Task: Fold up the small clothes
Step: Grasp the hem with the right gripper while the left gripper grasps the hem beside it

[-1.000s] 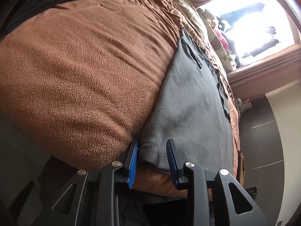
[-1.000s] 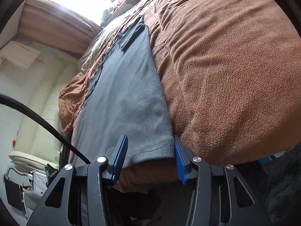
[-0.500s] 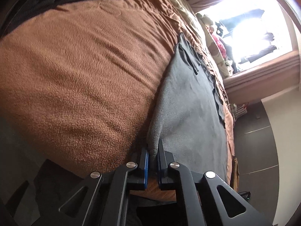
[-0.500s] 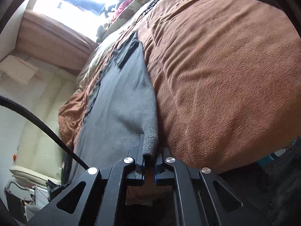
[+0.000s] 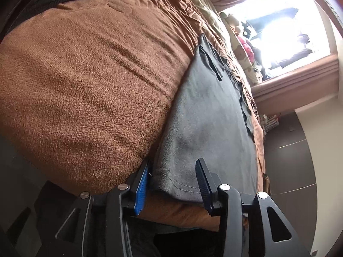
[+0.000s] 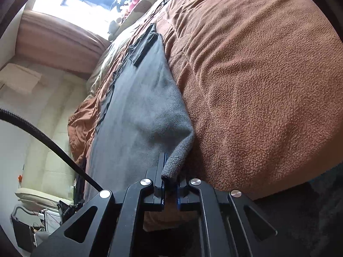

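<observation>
Grey garment (image 5: 205, 115) – soft knit, fuzzy brown blanket (image 5: 81, 81)

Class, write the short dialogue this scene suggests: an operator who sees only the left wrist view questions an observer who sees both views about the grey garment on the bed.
Operator: My left tool has just been opening its jaws. The hem of the grey garment lies between them, unpinched. What is the other side doing?
Observer: The right tool is shut on a bunched corner of that garment.
Operator: Is anything close to it?
Observer: A black cable comes in from the picture's left edge and runs down towards that tool's body.
</observation>
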